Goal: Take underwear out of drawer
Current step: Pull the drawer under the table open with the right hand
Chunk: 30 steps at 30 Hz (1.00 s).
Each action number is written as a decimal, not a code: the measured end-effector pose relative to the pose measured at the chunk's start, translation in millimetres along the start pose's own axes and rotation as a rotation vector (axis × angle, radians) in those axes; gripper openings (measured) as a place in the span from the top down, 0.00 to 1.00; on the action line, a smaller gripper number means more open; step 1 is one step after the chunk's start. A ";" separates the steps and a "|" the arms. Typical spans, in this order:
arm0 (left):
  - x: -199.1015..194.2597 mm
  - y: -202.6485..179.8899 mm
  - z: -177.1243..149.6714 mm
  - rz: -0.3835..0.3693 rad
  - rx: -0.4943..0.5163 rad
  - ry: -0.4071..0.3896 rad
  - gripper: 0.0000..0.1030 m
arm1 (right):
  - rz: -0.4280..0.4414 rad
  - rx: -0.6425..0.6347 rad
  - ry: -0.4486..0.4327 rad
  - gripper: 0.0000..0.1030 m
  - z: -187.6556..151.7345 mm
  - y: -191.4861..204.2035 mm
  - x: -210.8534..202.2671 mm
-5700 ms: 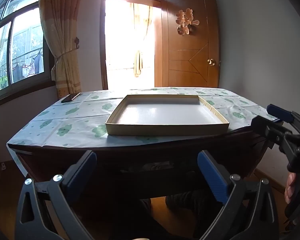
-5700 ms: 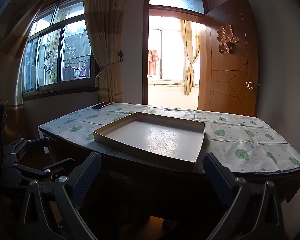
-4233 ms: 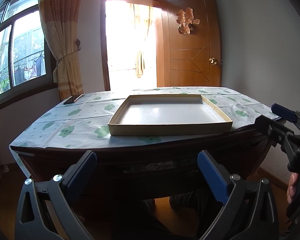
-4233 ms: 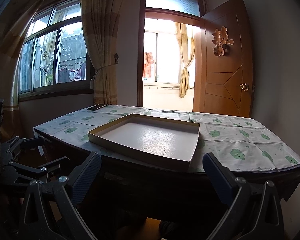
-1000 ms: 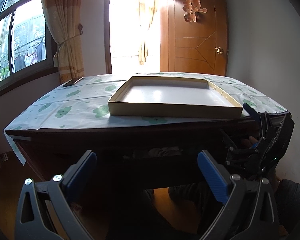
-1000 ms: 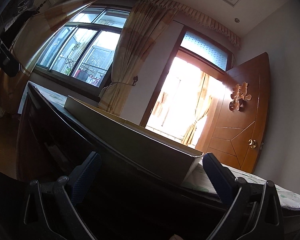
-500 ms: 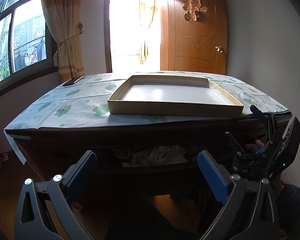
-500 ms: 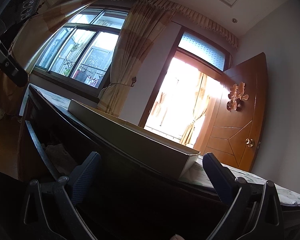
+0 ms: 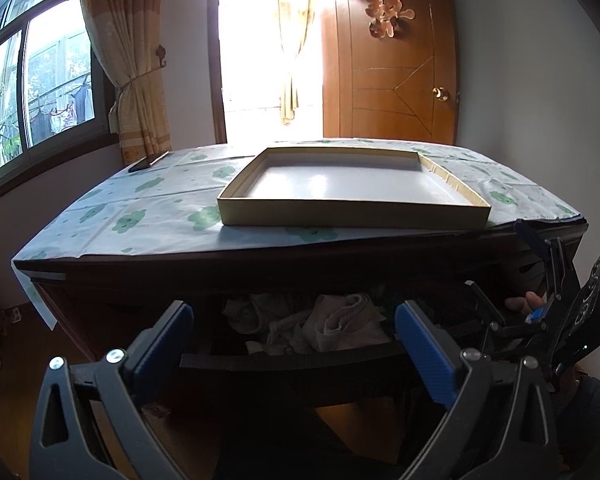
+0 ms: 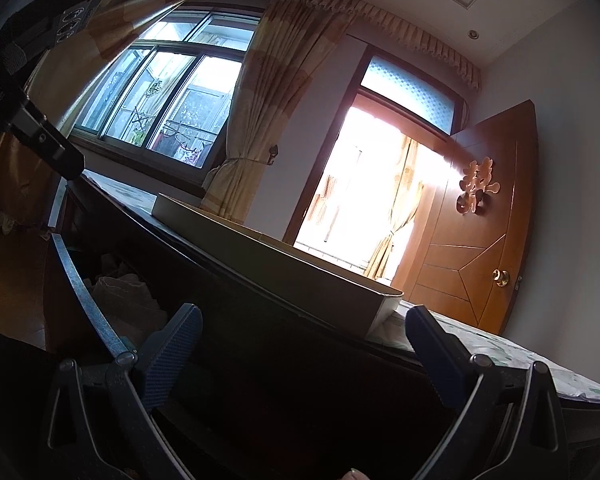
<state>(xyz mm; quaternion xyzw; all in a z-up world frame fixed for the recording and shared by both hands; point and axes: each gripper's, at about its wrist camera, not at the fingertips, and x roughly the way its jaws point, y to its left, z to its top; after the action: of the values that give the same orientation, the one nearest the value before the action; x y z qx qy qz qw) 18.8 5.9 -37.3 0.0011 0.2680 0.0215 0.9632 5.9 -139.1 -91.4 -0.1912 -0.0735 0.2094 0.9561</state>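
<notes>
1. The underwear (image 9: 340,320) is lying as a crumpled pale bundle inside the drawer (image 9: 292,360), which is standing pulled out below the tabletop (image 9: 148,216)
2. The left claw (image 9: 294,344) is hovering in front of the drawer with its blue pads spread wide apart, grasping nothing
3. The right claw (image 10: 300,344) is sitting low at the drawer's right side, angled upward, jaws released and empty
4. A shallow cardboard tray (image 9: 352,212) is resting on the tabletop above the drawer
5. A dark phone (image 9: 148,162) is lying at the far left corner of the patterned cloth, well apart from the tray
</notes>
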 end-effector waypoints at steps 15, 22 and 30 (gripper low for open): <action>-0.3 -2.8 -1.6 0.008 0.020 0.009 0.00 | 0.004 0.024 -0.002 0.01 5.0 1.3 -28.0; -4.2 -4.5 -0.1 0.007 0.030 0.004 0.00 | 0.020 0.024 0.018 0.01 8.5 1.9 -37.7; -2.4 -5.7 0.4 0.007 0.041 0.017 0.00 | 0.029 0.027 0.063 0.01 12.3 2.1 -41.3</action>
<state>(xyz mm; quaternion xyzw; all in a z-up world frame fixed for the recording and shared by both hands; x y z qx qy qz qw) 17.2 0.1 -35.8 0.0217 0.2767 0.0192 0.9605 -34.8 -150.9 -83.5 -0.1859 -0.0377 0.2183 0.9573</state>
